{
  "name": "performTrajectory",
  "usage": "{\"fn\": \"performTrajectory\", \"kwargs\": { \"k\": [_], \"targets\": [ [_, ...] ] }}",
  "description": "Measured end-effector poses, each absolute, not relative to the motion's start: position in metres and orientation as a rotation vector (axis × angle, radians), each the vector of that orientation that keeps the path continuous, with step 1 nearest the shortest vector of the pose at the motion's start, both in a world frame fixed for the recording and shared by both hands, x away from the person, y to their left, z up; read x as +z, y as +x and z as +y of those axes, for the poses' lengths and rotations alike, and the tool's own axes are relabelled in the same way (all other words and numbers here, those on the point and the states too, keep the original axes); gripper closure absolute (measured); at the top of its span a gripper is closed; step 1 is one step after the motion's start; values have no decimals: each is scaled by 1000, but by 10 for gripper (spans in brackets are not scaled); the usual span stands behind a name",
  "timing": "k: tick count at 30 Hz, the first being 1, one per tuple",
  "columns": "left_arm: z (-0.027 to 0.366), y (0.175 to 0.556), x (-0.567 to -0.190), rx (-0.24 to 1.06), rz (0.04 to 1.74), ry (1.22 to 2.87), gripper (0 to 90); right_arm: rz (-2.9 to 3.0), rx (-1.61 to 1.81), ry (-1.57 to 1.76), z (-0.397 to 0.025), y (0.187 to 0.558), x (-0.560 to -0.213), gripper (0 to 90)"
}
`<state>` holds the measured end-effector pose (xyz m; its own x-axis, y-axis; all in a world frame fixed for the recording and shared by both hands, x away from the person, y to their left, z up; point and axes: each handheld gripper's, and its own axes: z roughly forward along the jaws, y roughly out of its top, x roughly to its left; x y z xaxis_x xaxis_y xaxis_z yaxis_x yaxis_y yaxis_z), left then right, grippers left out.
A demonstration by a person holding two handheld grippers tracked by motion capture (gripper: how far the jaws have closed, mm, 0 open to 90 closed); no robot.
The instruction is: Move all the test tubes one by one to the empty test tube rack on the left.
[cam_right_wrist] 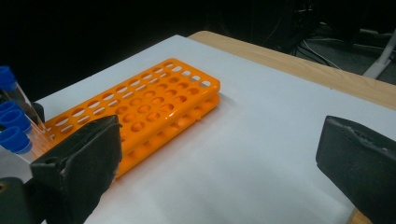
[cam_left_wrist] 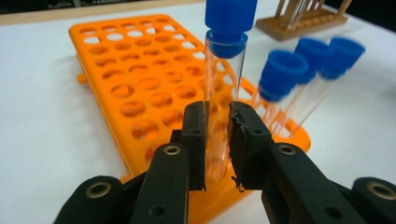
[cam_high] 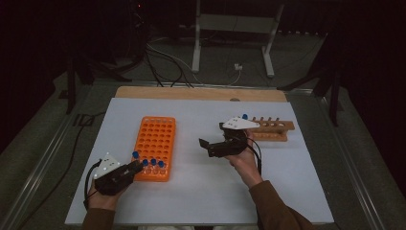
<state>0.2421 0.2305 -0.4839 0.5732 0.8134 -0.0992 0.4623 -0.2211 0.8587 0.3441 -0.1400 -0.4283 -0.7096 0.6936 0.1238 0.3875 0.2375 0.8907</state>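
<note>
Left gripper (cam_left_wrist: 217, 140): clenched on the clear wall of a blue-capped tube (cam_left_wrist: 223, 93), low on its body, well under the cap; tube upright, its foot apparently in a near-corner hole of the orange rack (cam_left_wrist: 116, 70)
Right gripper (cam_right_wrist: 219, 158): released, jaws wide apart, nothing between them; hovering over bare white table (cam_high: 201, 191), wooden rack (cam_high: 273, 129) just behind it
Other tubes: three more blue-capped ones (cam_left_wrist: 299, 70) just right of the left gripper, leaning in the same rack row
Handling: light, stiff, probably slick and brittle; gentle squeeze only
Hold point: mid-wall, below the cap; straight lift along the tube's axis to spare the neighbours
</note>
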Motion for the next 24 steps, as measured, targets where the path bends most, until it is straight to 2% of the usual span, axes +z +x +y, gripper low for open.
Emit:
{"fn": "performTrajectory", "kwargs": {
  "k": [14, 24],
  "targets": [
    [221, 240, -488, 525, 1015, 1999, 780, 2215, 1459, 1021, -144, 345, -431, 4],
    [223, 242, -490, 511, 1020, 1990, 780, 2209, 1454, 1042, -147, 347, -436, 3]
  ]
}}
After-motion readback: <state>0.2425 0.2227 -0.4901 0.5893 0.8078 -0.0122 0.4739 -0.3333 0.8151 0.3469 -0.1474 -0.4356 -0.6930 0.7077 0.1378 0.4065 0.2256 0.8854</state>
